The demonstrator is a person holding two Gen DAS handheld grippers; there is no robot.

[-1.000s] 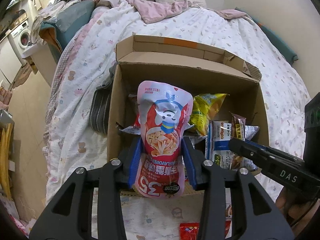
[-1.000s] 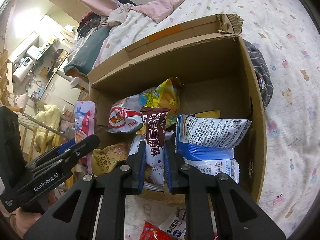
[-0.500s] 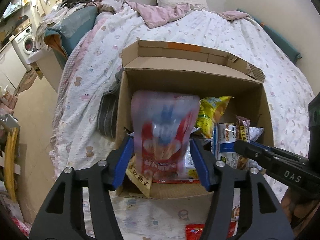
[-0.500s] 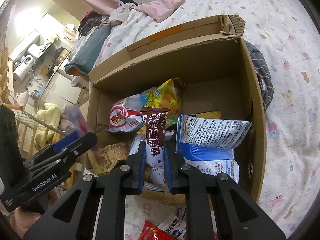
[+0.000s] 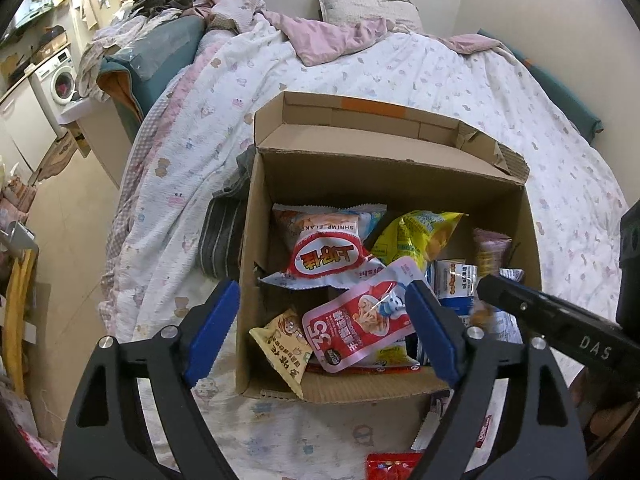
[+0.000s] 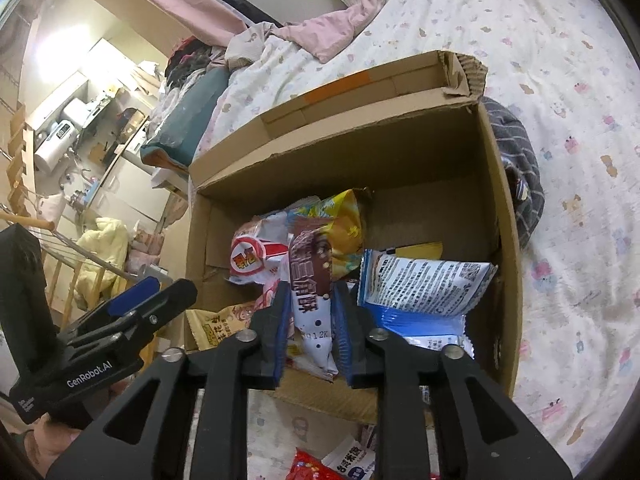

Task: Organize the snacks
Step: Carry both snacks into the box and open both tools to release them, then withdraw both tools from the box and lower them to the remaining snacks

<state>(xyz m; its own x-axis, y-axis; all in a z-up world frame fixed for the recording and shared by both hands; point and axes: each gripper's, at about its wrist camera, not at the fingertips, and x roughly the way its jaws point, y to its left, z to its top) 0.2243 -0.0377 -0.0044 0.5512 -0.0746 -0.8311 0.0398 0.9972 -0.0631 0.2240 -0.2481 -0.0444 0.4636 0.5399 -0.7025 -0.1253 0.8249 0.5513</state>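
Now my left fingers (image 5: 322, 330) are opening, the pink pouch (image 5: 362, 326) lying loose in the cardboard box (image 5: 384, 184). My right fingers (image 6: 312, 332) are opening around the brown packet (image 6: 312, 280); the box's far right corner stays free.

Two near wrist views, shared cardboard box (image 5: 276, 390) (image 6: 486, 184)

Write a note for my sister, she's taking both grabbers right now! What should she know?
Left tool: opening, nothing between the pads; the pink pouch lies loose in the cardboard box.
Right tool: jaws opening around the brown packet, which stands between the pads above the box.
Done: several snacks are in the box, including the blue-and-white bag and yellow bag.
Left: let the brown packet settle, then gather the red packet and others on the bed in front of the box.
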